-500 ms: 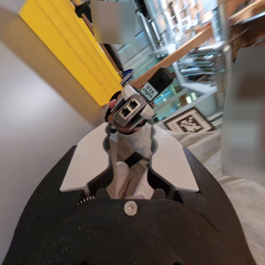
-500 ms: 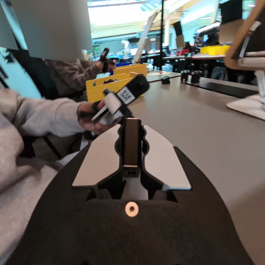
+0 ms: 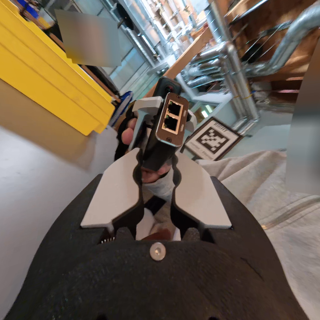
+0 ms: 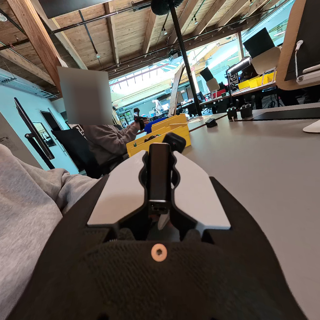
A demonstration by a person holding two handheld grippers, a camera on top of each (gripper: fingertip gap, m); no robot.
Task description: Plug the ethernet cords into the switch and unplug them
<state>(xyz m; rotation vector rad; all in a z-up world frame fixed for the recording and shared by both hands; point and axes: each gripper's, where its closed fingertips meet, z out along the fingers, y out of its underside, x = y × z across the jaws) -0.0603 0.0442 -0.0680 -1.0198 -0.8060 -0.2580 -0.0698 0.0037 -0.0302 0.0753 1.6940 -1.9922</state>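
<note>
The switch (image 3: 171,121) is a dark oblong box with two empty ethernet ports on the end facing the left wrist view. My right gripper (image 3: 167,119) is shut on it and holds it in the air. In the right wrist view the switch (image 4: 158,173) lies lengthwise between the right gripper's (image 4: 159,154) fingers. My left gripper (image 3: 156,155) is open, and the switch's near lower end reaches just between its fingertips. The left gripper's camera (image 4: 174,142) peeks out behind the switch. No ethernet cord shows in either view.
A grey table (image 4: 242,173) stretches to the right, with yellow bins (image 4: 173,128) at its far left end, also seen in the left wrist view (image 3: 52,78). Another person (image 4: 107,138) sits behind them. A black-and-white marker board (image 3: 213,138) stands behind the switch. A white stand foot (image 4: 311,128) lies far right.
The switch has come closer to my left gripper and turned more upright, its end now between the left fingertips. The right wrist view has tilted upward. The left jaws' gap is unchanged.
</note>
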